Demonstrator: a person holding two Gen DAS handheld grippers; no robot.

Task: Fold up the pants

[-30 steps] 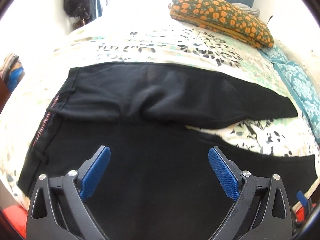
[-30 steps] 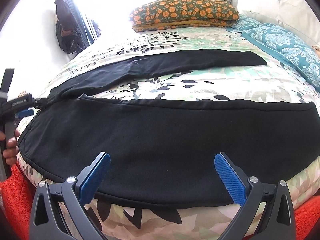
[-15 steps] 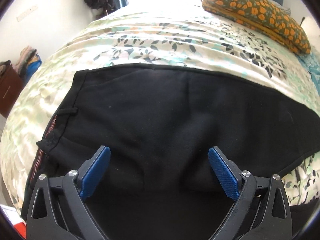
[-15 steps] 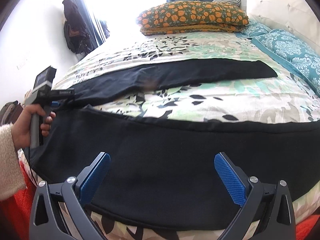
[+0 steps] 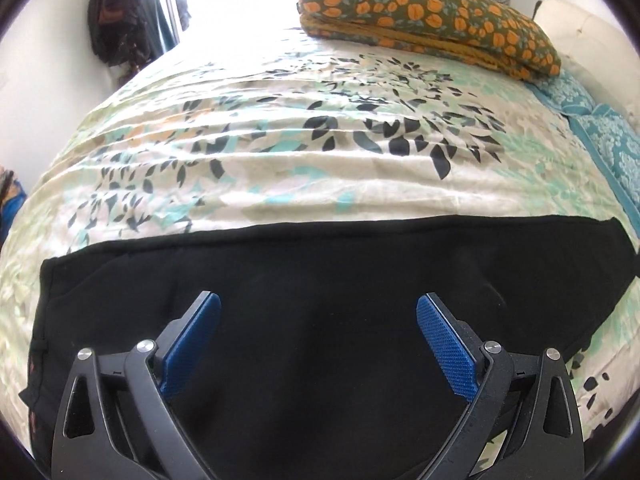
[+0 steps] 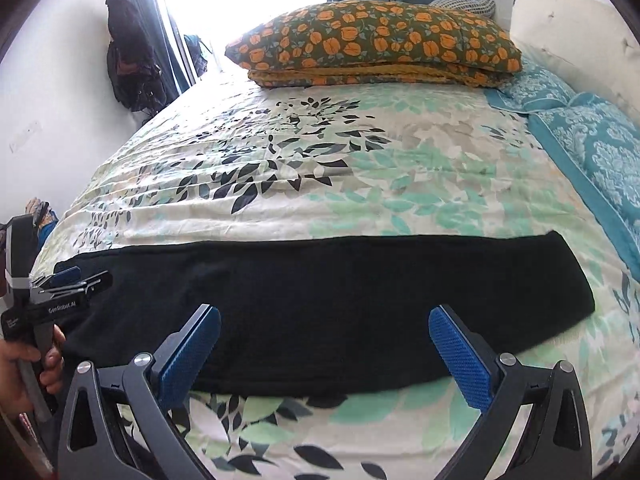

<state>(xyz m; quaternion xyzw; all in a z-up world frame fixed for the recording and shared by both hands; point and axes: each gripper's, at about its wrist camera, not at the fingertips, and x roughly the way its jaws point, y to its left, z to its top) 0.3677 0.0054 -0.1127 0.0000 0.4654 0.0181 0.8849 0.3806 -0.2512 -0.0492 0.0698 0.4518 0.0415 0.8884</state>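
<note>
The black pants (image 5: pixel 320 288) lie flat across the near part of the bed as one long band, legs stacked one on the other; they also show in the right wrist view (image 6: pixel 320 292). My left gripper (image 5: pixel 318 320) is open and empty, just above the waist end of the pants. My right gripper (image 6: pixel 324 340) is open and empty, over the near edge of the pants at mid-leg. The left gripper also shows in the right wrist view (image 6: pixel 68 280) at the far left, held in a hand over the waist end.
The bed has a floral sheet (image 6: pixel 320 168). An orange-flowered folded blanket (image 6: pixel 372 44) lies at the far end. Teal pillows (image 6: pixel 600 148) line the right side. Dark bags (image 6: pixel 128 64) hang on the left wall. The bed's near edge runs just under my right gripper.
The two legs lay apart a second ago; now they lie stacked as one band. My left gripper moved forward over the waist end. My right gripper stays open near the front edge.
</note>
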